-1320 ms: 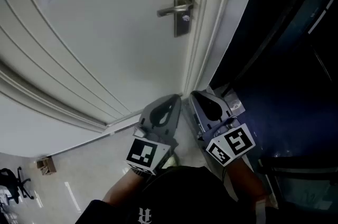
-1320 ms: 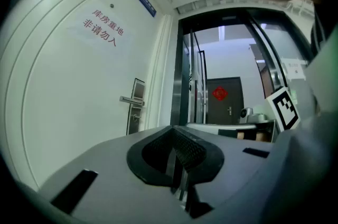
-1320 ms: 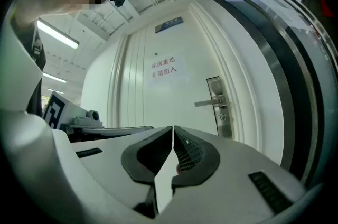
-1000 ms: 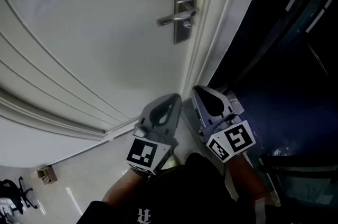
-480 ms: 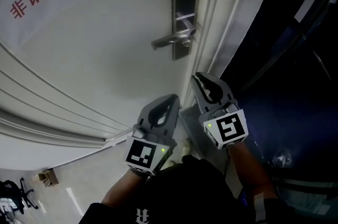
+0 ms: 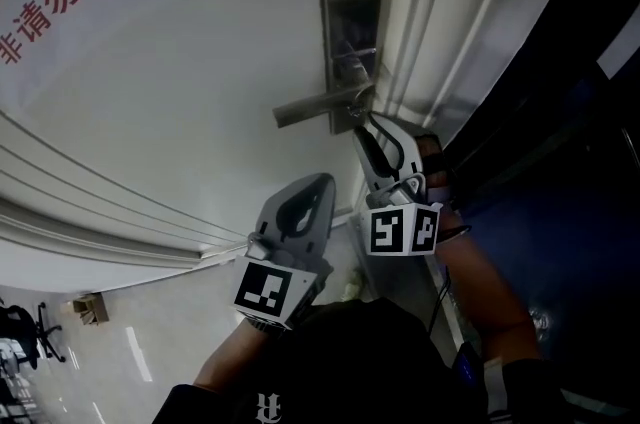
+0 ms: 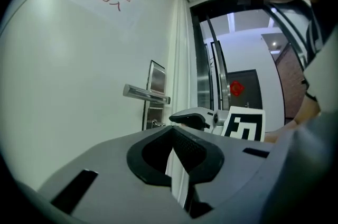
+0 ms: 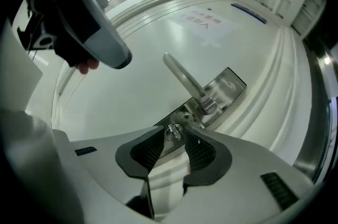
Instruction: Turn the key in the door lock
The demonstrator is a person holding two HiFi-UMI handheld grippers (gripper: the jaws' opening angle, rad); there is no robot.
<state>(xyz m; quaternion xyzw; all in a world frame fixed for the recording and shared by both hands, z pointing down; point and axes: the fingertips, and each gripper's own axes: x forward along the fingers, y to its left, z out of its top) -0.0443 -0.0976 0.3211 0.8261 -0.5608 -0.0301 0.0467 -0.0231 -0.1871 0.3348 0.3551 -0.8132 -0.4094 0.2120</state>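
While the right hand-held gripper [image 6: 366, 124] stands open, framing the key [image 8: 173, 132], seat both pads squarely before twisting. The left hand-held gripper [image 7: 172, 129] idles closed, empty.

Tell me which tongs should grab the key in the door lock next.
Right. The right tongs are open, with the small silver key at the gap between their tips, below the metal lever handle. The left tongs are shut and sit lower, away from the lock.

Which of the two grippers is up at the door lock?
The right gripper: its open jaws flank the key below the lever handle. The left gripper hangs lower, shut, away from the lock.
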